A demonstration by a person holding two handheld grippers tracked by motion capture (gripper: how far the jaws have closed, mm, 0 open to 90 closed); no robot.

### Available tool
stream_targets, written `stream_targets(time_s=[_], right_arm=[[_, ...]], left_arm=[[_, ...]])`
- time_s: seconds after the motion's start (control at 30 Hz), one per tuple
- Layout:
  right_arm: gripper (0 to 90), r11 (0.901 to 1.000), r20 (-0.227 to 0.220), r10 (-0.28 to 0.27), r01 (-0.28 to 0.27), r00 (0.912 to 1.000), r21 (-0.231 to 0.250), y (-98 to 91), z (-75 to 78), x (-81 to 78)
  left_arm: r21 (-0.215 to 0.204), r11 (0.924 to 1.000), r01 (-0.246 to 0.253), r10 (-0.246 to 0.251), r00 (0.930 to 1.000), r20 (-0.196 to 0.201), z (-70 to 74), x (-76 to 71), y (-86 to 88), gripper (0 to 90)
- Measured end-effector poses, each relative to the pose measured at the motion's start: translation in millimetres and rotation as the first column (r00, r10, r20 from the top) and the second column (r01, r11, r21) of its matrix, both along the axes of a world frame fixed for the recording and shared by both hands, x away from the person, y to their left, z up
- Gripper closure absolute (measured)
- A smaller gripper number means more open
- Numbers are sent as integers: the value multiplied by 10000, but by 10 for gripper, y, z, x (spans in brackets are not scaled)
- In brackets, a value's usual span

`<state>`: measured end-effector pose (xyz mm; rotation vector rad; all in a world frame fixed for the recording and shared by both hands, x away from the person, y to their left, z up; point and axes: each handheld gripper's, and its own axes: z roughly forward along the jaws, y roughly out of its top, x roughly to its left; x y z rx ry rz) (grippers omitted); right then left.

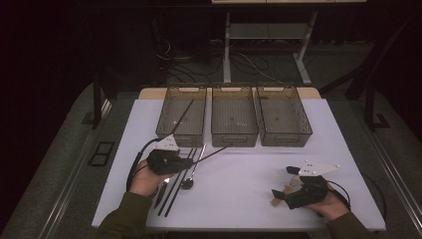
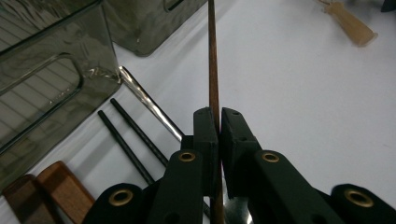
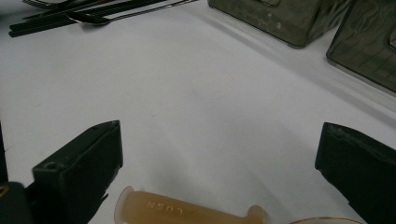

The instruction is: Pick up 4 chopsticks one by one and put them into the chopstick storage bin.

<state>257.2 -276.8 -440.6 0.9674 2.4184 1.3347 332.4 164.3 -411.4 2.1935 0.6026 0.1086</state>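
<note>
Since my left tongs (image 2: 219, 135) are clamped on a brown chopstick (image 2: 213, 70), probably headed for a bin (image 1: 182, 117); right tongs (image 3: 224, 154) sit wide apart over a beige handle (image 3: 187, 212), ready.

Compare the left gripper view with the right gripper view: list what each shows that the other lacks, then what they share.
Left gripper view alone: the left gripper, jaws shut on a brown chopstick, and two wooden handles at the lower left.

Right gripper view alone: the right gripper with its jaws wide open, and embossed lettering on a tan handle lying between them.

Both: the white table, the clear bins, the black chopsticks and a metal utensil. A similar tan handle sits far off in the left gripper view, probably the same one.
</note>
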Motion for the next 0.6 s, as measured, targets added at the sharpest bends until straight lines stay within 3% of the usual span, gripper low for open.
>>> stream_targets(time_s=[0.6], right_arm=[[11,10000,-31,-10,10,10000,-11,0,0,1]], left_arm=[[-471,9973,-569,575,9983,119,84,9,199,847]])
